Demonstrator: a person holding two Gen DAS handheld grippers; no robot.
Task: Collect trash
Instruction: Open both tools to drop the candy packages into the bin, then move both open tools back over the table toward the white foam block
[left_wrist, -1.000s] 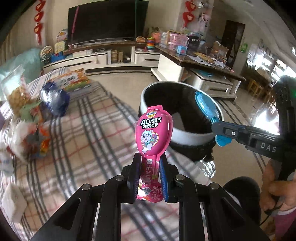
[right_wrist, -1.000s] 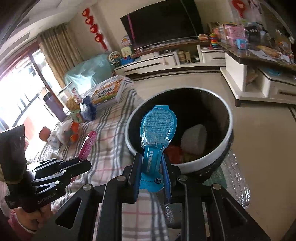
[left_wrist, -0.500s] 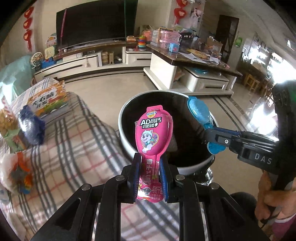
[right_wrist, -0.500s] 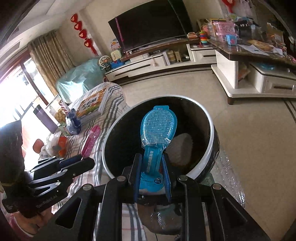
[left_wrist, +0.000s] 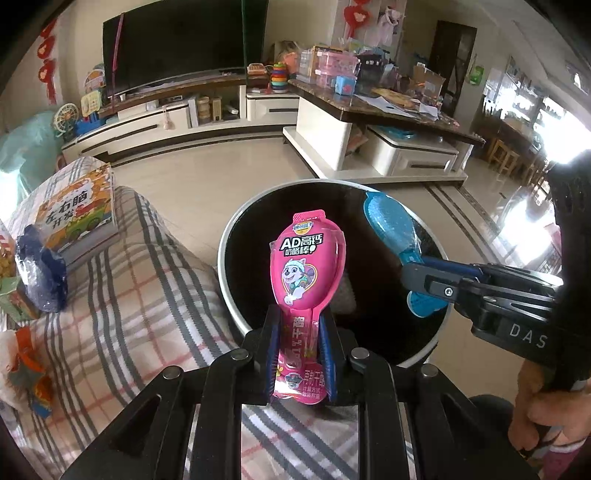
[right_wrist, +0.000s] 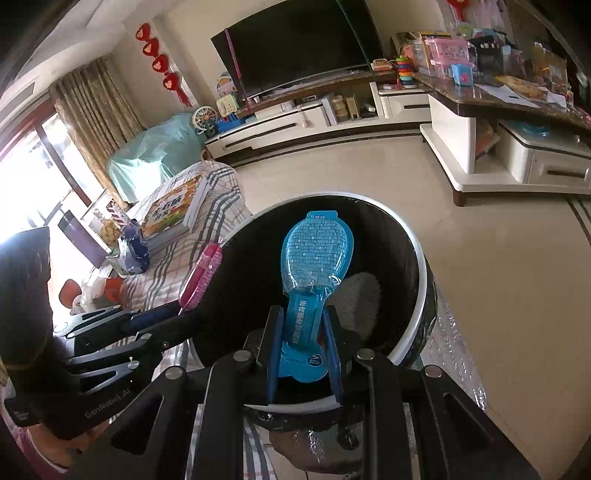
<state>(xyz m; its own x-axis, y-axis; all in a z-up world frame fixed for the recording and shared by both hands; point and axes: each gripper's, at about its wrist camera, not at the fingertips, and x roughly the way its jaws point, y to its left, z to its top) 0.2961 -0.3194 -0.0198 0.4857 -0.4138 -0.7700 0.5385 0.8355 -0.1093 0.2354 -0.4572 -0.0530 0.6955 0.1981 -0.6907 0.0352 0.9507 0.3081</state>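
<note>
Pink wrapper (left_wrist: 308, 266) stands upright at centre frame, clamped by its stem in the left gripper (left_wrist: 301, 347), over the black bin (left_wrist: 236, 236). Blue wrapper (right_wrist: 316, 254), also centre frame, is pinched the same way in the right gripper (right_wrist: 304, 354) above the bin's opening. Checked cloth (left_wrist: 122, 295) lies at left.

Living room, cream walls, glossy beige tile floor (left_wrist: 207, 184). Large dark television (right_wrist: 295, 44) over low white media console (right_wrist: 295, 122). Marble-topped table (left_wrist: 373, 107), cluttered. Red hanging ornaments (right_wrist: 162, 62) on wall. Curtained window (right_wrist: 40, 147), strong daylight. Plaid tablecloth (left_wrist: 122, 295).
</note>
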